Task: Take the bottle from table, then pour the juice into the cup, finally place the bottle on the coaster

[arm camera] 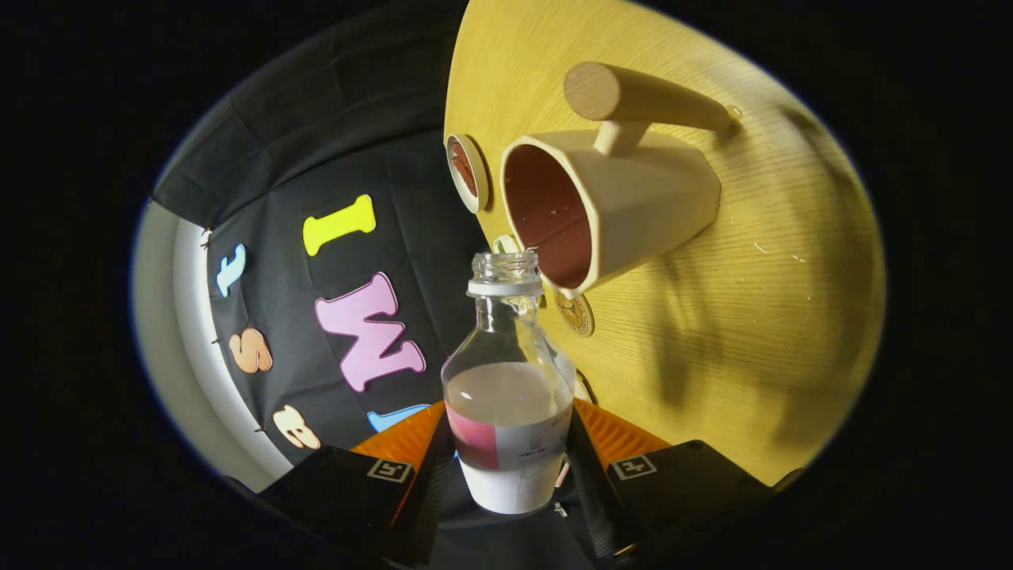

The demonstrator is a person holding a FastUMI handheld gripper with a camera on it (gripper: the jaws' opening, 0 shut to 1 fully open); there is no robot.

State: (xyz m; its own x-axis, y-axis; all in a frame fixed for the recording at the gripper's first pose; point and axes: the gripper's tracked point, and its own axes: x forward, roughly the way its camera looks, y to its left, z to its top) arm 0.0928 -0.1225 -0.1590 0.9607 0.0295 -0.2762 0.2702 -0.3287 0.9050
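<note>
Tool (510,463) clamped on bottle (509,396), mouth at cup (609,210) rim; pour step, needs more tilt.

You had no readable text: bottle (509,412) label print too small, round emblem (575,313) on table (775,317) blurred, square markers (389,470) on gripper (506,451) fingers carried code patterns only.

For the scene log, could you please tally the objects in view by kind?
Glass bottle, uncapped, gripped in the claw: 1
Cup with wooden handle: 1
Round coasters: 2
Wooden table: 1
Total: 5
</note>
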